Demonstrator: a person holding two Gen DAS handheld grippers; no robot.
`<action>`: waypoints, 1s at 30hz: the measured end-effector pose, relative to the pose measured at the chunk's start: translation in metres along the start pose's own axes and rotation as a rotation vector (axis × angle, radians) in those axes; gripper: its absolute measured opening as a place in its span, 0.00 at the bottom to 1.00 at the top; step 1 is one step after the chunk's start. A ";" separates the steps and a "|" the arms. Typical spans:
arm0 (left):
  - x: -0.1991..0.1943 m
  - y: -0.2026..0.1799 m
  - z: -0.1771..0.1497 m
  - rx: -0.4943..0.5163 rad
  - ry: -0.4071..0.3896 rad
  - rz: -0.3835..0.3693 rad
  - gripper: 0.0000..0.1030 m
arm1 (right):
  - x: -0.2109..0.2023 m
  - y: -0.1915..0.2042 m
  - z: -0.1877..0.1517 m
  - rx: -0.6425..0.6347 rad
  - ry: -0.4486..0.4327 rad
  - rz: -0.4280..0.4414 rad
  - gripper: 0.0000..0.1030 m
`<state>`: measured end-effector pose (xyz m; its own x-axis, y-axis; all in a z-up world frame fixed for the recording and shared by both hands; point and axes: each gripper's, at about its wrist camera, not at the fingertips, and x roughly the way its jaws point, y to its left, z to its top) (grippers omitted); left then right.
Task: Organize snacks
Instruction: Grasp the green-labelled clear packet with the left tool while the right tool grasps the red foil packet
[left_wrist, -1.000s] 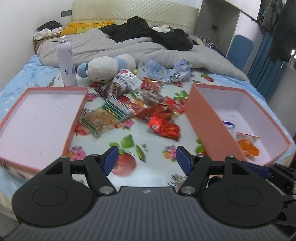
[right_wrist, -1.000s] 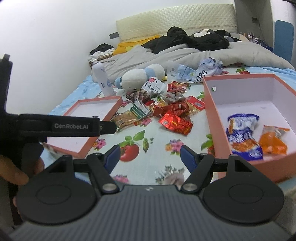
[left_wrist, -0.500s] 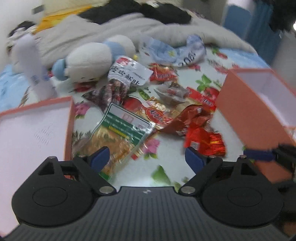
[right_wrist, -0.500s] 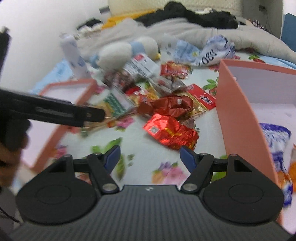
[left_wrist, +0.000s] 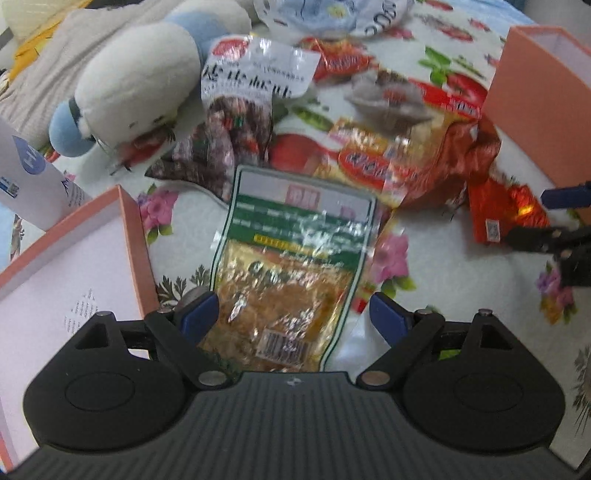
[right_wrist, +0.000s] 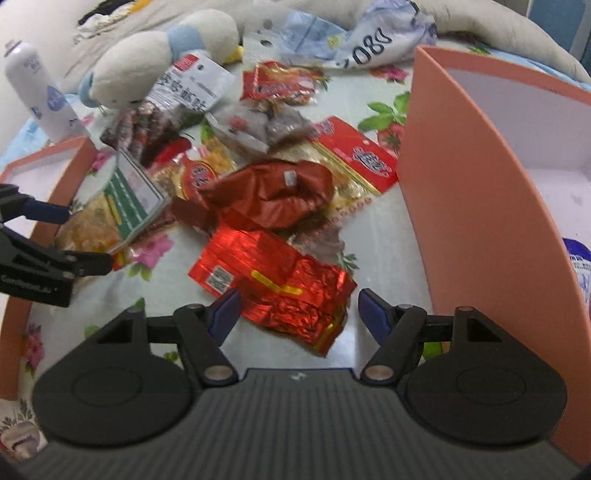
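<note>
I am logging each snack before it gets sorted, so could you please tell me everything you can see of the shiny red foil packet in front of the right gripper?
The red foil packet is a flat, crinkled pouch of glossy metallic-looking red film with yellow stripes and a white code label near one corner. It lies unopened, as far as can be seen, on the floral sheet, skewed to the view. Its near end sits between the open fingers of the right gripper, whose pads do not press it. Its far edge meets a dark red bag. The left wrist view shows it blurred.

Lighting: bright, even, soft indoor light; shadows faint. Glare: highlights on the green-bordered snack packet (left_wrist: 291, 266) and red foil packet (right_wrist: 280, 284). Blur: slight motion smear throughout. Distortion: strong fisheye bowing at edges.
</note>
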<state>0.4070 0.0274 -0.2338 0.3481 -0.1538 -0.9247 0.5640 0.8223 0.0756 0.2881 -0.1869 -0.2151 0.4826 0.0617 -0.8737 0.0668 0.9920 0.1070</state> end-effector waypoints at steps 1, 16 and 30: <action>0.001 0.000 -0.001 0.011 0.009 -0.007 0.89 | 0.002 -0.001 0.000 0.007 0.011 0.000 0.69; 0.005 0.011 -0.011 -0.052 -0.022 -0.034 0.70 | 0.004 -0.004 -0.003 -0.022 -0.033 0.008 0.49; -0.040 -0.043 -0.063 -0.226 -0.115 -0.011 0.60 | -0.042 -0.002 -0.065 -0.089 -0.137 0.058 0.46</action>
<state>0.3214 0.0323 -0.2234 0.4333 -0.2145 -0.8754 0.3915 0.9196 -0.0316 0.2110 -0.1843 -0.2099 0.5987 0.1098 -0.7934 -0.0398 0.9934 0.1074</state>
